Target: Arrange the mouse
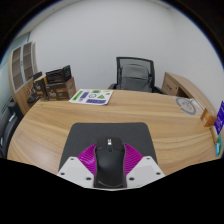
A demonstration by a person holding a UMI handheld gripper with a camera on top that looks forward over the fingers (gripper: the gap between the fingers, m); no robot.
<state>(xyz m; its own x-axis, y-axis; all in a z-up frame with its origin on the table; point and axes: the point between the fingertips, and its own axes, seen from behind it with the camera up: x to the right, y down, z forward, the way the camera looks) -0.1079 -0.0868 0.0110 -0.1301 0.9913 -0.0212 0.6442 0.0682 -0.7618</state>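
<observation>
- My gripper (110, 172) sits low over the wooden table (60, 125), its fingers pointing toward the far side.
- The black mouse (109, 160) lies between the two fingers, on the near part of a dark mouse mat (110, 135).
- The purple pads (91, 160) hug the mouse on both flanks; I see no gap on either side, so I read the jaws as closed on the mouse.
- The mouse's underside and its near end are hidden by the fingers, so I cannot tell whether it rests on the mat or is lifted.
- Far across the table lies a green and white sheet (93, 96); its print is too small to read.
- Beyond that stands a black office chair (134, 74), its lower part hidden behind the table edge.
- Far left, shelving (22, 68) and a dark box (58, 82); details are hard to make out.
- To the right a wooden desk (185, 92) carries a round grey object I cannot identify.
</observation>
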